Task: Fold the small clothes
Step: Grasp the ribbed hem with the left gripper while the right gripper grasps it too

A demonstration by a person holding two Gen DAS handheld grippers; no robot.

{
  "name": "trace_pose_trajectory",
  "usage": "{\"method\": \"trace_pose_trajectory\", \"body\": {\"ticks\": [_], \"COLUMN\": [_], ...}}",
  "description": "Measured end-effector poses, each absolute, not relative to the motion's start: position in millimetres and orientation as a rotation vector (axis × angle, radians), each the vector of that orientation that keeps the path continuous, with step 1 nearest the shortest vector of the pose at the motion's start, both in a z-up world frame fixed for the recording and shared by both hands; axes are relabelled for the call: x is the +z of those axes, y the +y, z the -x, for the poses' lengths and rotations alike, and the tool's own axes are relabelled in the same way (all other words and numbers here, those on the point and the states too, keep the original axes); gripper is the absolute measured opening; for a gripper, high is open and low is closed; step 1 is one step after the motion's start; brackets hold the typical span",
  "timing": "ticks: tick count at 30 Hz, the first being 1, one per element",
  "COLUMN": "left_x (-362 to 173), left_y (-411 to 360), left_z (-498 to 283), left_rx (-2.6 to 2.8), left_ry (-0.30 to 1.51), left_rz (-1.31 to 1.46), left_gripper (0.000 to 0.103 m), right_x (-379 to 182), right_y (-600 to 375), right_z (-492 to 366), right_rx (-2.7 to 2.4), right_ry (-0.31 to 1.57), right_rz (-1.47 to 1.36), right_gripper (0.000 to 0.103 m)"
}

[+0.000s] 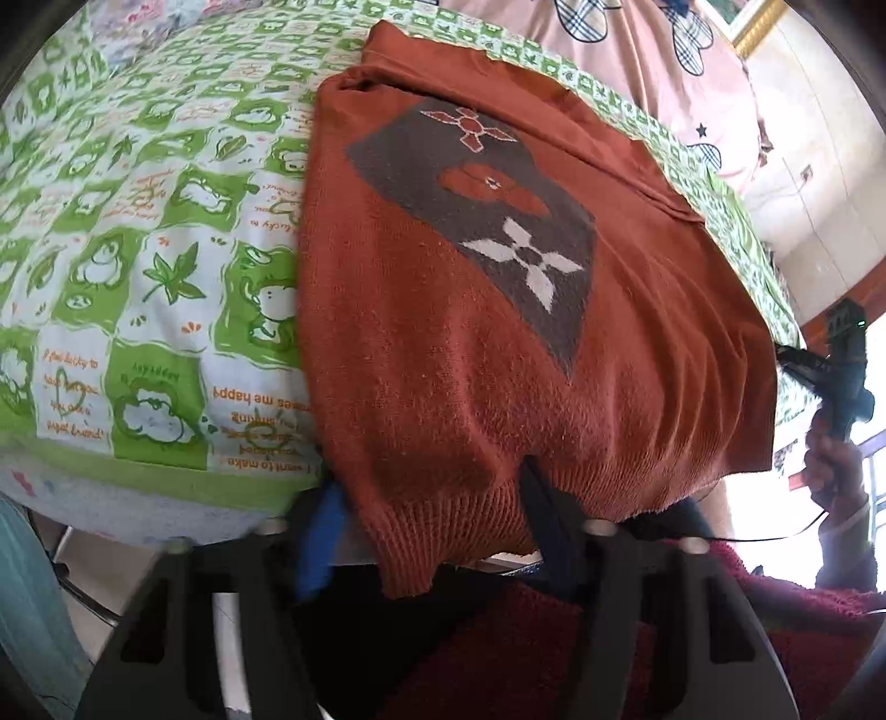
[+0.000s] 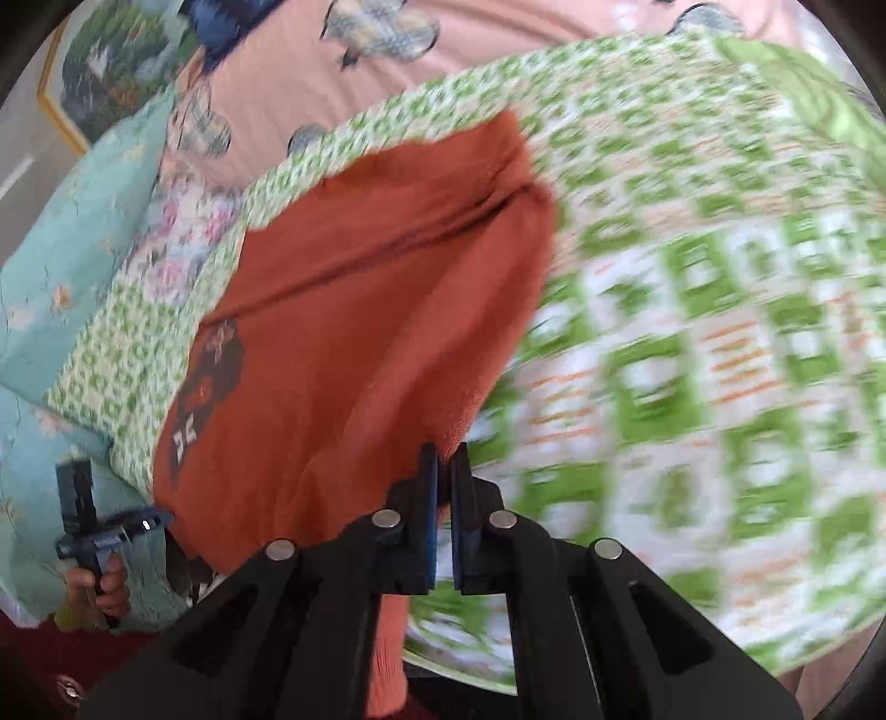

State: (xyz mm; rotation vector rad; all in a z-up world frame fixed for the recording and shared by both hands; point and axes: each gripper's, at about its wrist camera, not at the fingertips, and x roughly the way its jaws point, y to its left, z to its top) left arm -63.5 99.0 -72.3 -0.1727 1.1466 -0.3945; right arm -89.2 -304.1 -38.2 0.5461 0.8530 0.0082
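A small rust-orange knitted sweater point(image 1: 487, 343) with a brown patch of flowers lies on the green-and-white patterned cloth point(image 1: 138, 249). Its ribbed hem point(image 1: 443, 531) hangs over the near edge. My left gripper point(image 1: 432, 526) is open, its fingers standing on either side of the hem, one finger partly hidden under the knit. In the right wrist view, the sweater point(image 2: 343, 332) shows again, blurred by motion. My right gripper point(image 2: 443, 471) is shut on the sweater's near right edge. The right gripper also shows in the left wrist view point(image 1: 830, 365), at the sweater's right corner.
The patterned cloth point(image 2: 692, 332) covers a raised surface with a near edge just ahead of both grippers. Pink bedding with checked flowers point(image 1: 637, 50) lies behind. A pale blue quilt point(image 2: 66, 266) lies left. The left gripper's handle and hand point(image 2: 94, 554) show low left.
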Motion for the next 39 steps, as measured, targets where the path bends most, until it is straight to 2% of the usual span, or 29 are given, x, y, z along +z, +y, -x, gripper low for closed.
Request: {"method": "trace_pose_trajectory", "body": {"ticks": [2,4,9,13,14,15,16,17,18,22,23,24,27,31,33,39], "left_x": [-75,-77,-77,-82,-83,-84,-85,-86,-86,-83,-81,-79,-69,-77,-84,-92], "left_y": [103,109,120,127,128,128,129,129,130,125,121,121,127,124,121,108], "left_z": [64,62,70,76,76,77,77,76,75,76,76,77,80,75,73,73], "left_rx": [-0.397,-0.404,-0.415,-0.426,-0.43,-0.44,-0.454,-0.465,-0.478,-0.518,-0.528,-0.549,-0.6,-0.561,-0.556,-0.576], "left_ry": [1.159,1.166,1.158,1.155,1.154,1.148,1.139,1.135,1.133,1.108,1.096,1.083,1.034,1.084,1.11,1.111], "left_rz": [0.183,0.214,0.234,0.298,0.304,0.308,0.314,0.322,0.339,0.334,0.323,0.325,0.399,0.35,0.348,0.333], "left_gripper": [0.031,0.031,0.037,0.039,0.039,0.041,0.043,0.048,0.05,0.05,0.036,0.009,0.01,0.011,0.015,0.016], "right_x": [-20,-14,-33,-47,-53,-61,-67,-70,-68,-72,-67,-61,-42,-56,-65,-65], "right_y": [-331,-345,-350,-332,-326,-318,-314,-309,-304,-282,-275,-272,-282,-304,-310,-300], "right_z": [107,113,118,129,131,131,133,132,132,119,118,120,129,125,124,122], "right_rx": [-0.037,-0.035,0.016,0.106,0.132,0.164,0.186,0.213,0.242,0.438,0.505,0.554,0.557,0.347,0.308,0.309], "right_ry": [0.801,0.789,0.818,0.855,0.869,0.887,0.891,0.871,0.832,0.806,0.784,0.747,0.642,0.739,0.769,0.8], "right_rz": [-0.578,-0.611,-0.699,-0.688,-0.689,-0.691,-0.694,-0.697,-0.697,-0.747,-0.762,-0.77,-0.778,-0.741,-0.764,-0.701], "right_gripper": [0.004,0.0,0.001,0.005,0.012,0.031,0.041,0.052,0.057,0.059,0.059,0.059,0.059,0.06,0.06,0.06]}}
